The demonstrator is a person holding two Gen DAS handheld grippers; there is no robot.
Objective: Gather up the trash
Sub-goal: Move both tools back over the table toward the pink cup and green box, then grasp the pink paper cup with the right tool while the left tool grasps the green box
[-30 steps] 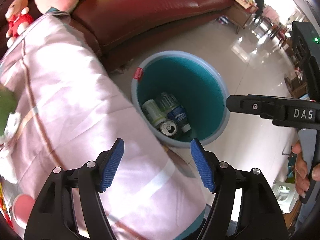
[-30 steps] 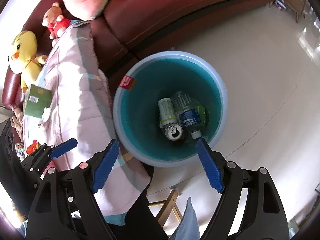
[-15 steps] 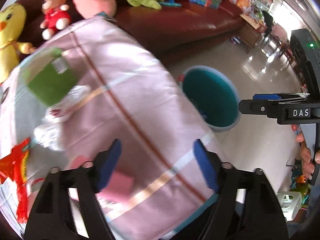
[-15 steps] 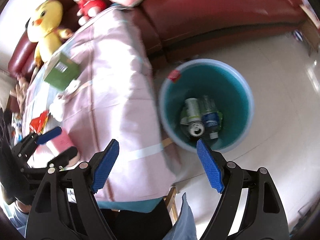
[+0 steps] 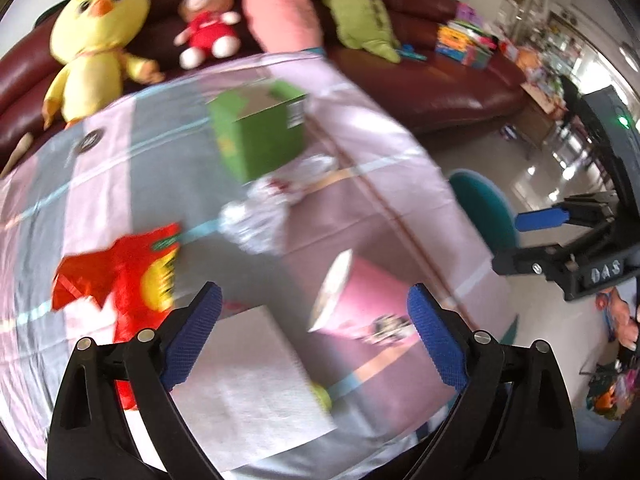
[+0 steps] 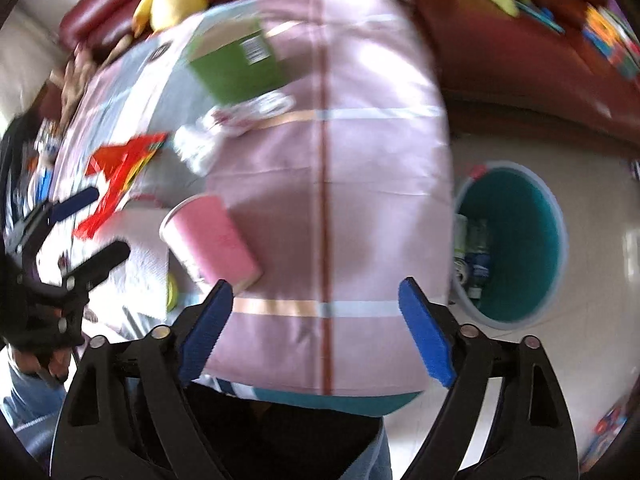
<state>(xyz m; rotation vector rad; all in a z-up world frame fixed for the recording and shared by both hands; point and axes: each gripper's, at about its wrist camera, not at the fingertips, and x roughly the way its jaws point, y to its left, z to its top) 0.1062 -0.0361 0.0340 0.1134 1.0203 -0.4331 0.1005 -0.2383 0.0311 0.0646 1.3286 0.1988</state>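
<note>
Swinging away from the teal bin (image 6: 516,240) at frame right, both grippers, left gripper (image 5: 314,338) and right gripper (image 6: 316,330), fingers apart and empty, now face the table (image 6: 360,152), where the tipped pink cup (image 5: 360,300) lies lower centre, next for collection

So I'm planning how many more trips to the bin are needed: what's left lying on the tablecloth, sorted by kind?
Pink paper cup: 1
Green carton box: 1
Red snack wrapper: 1
Crumpled white wrapper: 1
White paper napkin: 1
Small yellow-green thing, half hidden by the napkin: 1
Total: 6
Both claws, left and right, are open and empty.
</note>
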